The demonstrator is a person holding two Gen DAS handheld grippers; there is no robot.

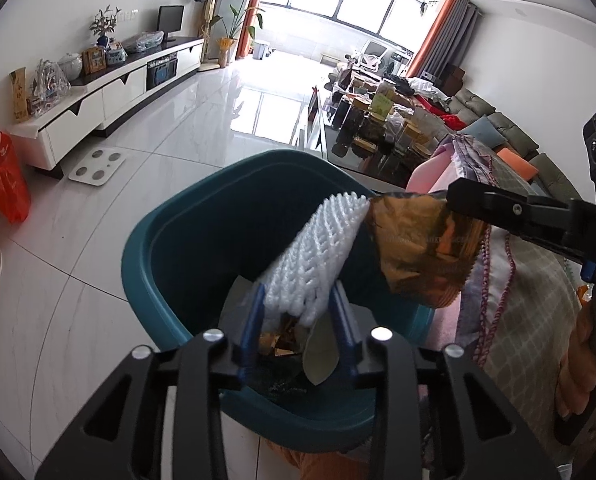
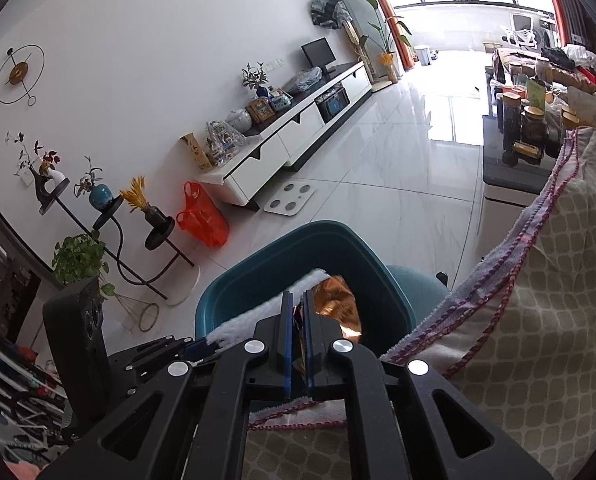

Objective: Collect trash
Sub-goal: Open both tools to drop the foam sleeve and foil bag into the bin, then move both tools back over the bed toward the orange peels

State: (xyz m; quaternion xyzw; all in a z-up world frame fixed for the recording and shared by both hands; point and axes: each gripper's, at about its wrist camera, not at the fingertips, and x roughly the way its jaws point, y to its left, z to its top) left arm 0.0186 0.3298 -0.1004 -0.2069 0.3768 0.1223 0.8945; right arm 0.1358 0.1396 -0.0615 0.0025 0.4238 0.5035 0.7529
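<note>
A teal bin (image 1: 150,248) (image 2: 218,300) stands on the white floor below both grippers. My left gripper (image 1: 299,292) (image 2: 202,350) hangs over the bin's opening. Its blue fingers (image 1: 258,312) touch both sides of a white foam net (image 1: 318,248) (image 2: 258,316) that tilts up to the right. My right gripper (image 2: 297,300) (image 1: 452,194) reaches in from the right, jaws nearly together, shut on a crumpled brown-gold wrapper (image 1: 418,248) (image 2: 336,300) held over the bin's right rim. Scraps of trash (image 1: 282,344) lie in the bin.
A checked blanket with a purple fringe (image 1: 530,300) (image 2: 538,280) covers the sofa right beside the bin. A low table crowded with jars (image 1: 378,120) stands beyond it. Along the far wall are a white TV cabinet (image 1: 110,96), a red bag (image 1: 6,176) and a scale (image 1: 98,164).
</note>
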